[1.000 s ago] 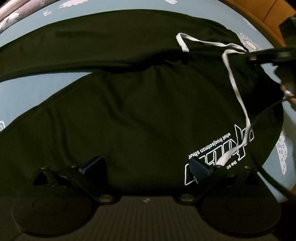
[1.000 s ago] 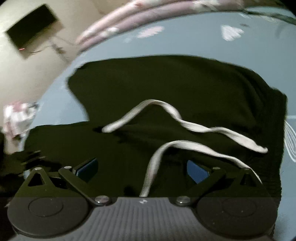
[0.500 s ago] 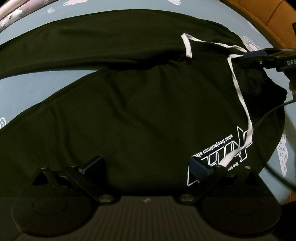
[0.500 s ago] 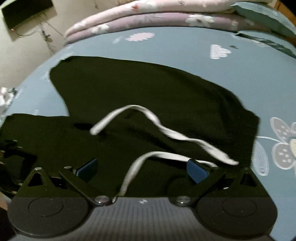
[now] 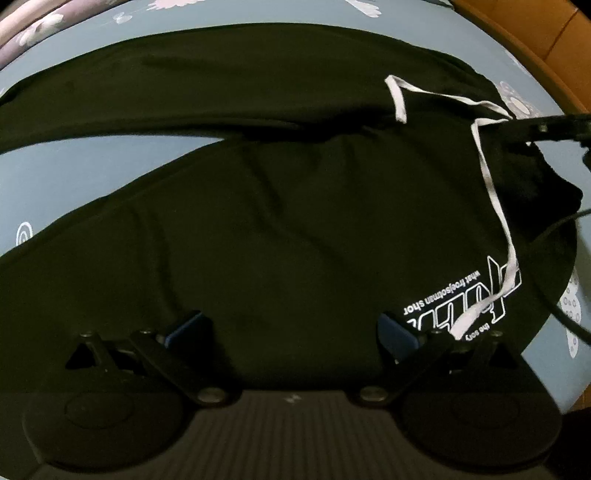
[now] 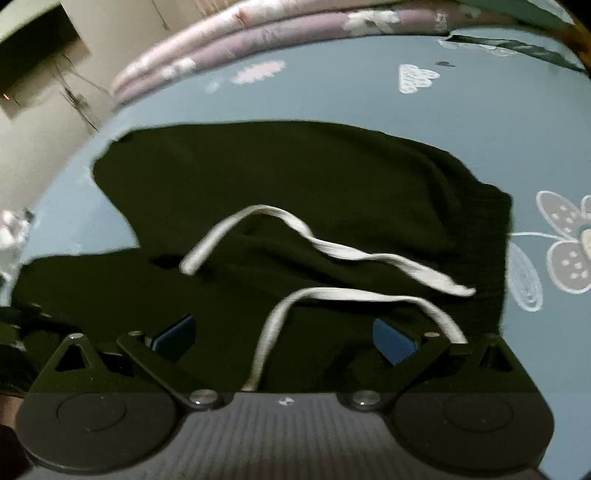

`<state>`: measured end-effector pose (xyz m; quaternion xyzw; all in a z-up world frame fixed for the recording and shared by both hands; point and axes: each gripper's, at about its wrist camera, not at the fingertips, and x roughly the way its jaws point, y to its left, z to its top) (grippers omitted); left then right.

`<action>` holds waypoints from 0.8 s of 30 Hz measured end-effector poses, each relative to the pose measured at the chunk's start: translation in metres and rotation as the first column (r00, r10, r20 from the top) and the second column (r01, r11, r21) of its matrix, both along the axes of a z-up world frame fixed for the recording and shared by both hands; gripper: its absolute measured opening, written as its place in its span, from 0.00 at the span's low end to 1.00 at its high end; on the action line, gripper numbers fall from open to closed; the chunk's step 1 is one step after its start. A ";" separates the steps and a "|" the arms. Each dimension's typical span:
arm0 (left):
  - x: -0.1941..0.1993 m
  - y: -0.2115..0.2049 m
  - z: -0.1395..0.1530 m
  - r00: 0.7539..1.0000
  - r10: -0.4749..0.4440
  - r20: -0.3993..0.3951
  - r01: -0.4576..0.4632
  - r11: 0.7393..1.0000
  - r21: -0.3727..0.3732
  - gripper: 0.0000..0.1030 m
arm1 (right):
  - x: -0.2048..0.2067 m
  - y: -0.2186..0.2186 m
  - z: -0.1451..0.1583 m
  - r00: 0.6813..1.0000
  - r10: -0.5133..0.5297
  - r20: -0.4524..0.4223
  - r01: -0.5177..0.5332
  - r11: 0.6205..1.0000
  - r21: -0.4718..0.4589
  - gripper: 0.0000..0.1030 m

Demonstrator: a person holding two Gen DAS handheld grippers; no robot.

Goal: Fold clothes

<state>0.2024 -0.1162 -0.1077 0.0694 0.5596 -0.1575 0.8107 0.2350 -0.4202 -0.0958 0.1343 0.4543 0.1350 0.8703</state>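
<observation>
While both tongs (image 5: 291,332) (image 6: 284,336) stay apart | black pants (image 5: 295,221) unmoved | right view swung back

The room light is lying dim and flat over the bed, and the black garment (image 5: 288,229) is swallowing nearly all of it, its folds showing only as faint creases. The blue bedsheet (image 6: 369,96) and the white drawstring (image 6: 343,254) are catching what light there is, with no glare anywhere. Both fisheye views are bending the bed's edges into curves and darkening toward the corners. The right wrist view is smearing with motion blur, worst along the far edge of the bed where the pink bedding (image 6: 258,26) is streaking; the left wrist view is holding sharper, its white lettering (image 5: 458,291) partly readable.
</observation>
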 end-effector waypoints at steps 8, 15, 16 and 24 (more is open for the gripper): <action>-0.001 0.011 0.000 0.999 0.040 0.004 -0.040 0.999 0.017 0.96 | 0.011 0.031 0.001 0.996 0.030 0.080 -0.047 0.974 0.221 1.00; -0.006 0.016 -0.001 0.998 0.061 0.005 -0.061 0.998 0.013 0.96 | 0.073 0.062 0.000 0.995 0.038 0.092 -0.058 0.972 0.227 1.00; -0.007 0.016 -0.002 0.998 0.064 0.003 -0.064 0.998 0.010 0.96 | 0.081 0.064 -0.002 0.996 0.038 0.077 -0.055 0.972 0.228 1.00; -0.005 0.020 -0.003 0.996 0.092 -0.002 -0.092 0.996 -0.002 0.96 | 0.136 0.089 -0.020 0.999 0.046 -0.025 -0.037 0.960 0.276 1.00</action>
